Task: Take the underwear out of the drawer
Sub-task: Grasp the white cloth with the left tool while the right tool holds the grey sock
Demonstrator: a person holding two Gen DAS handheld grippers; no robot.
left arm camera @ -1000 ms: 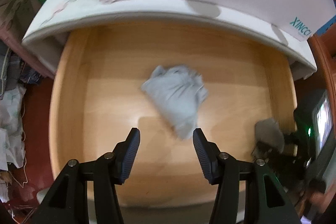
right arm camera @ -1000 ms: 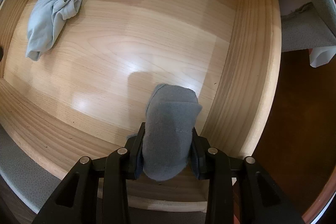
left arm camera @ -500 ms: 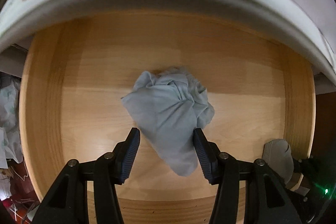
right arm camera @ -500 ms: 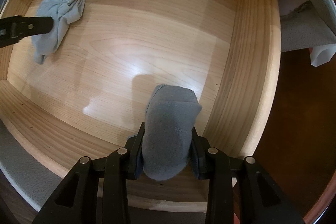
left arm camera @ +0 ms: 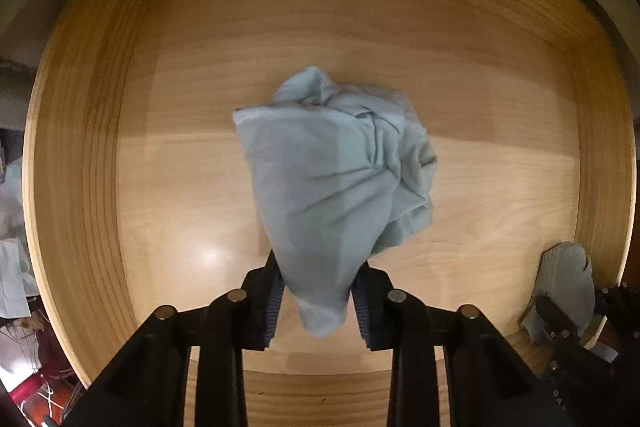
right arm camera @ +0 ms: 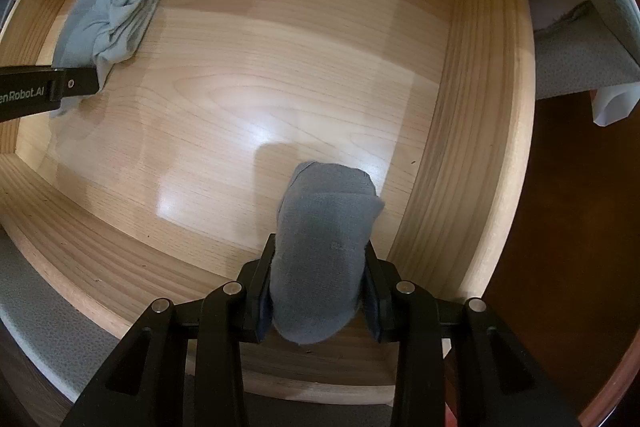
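A crumpled pale blue underwear (left arm camera: 336, 171) lies on the floor of the open wooden drawer (left arm camera: 80, 155). My left gripper (left arm camera: 318, 301) is down inside the drawer with its jaws closed on the near end of that cloth. It also shows in the right wrist view (right arm camera: 108, 23), far left, with the left gripper's finger (right arm camera: 48, 93) across it. My right gripper (right arm camera: 318, 291) is shut on a folded dark grey underwear (right arm camera: 324, 251), held near the drawer's front right corner. This grey piece shows in the left wrist view (left arm camera: 568, 287).
The drawer's wooden walls (right arm camera: 472, 131) rise on all sides. A grey padded edge (right arm camera: 568, 59) and a dark red floor (right arm camera: 560, 267) lie to the right of the drawer. Clutter (left arm camera: 12, 267) lies outside the drawer's left side.
My left gripper has moved forward and down into the drawer and its jaws have closed from wide open onto the pale blue underwear. My right gripper has stayed still with the grey piece.
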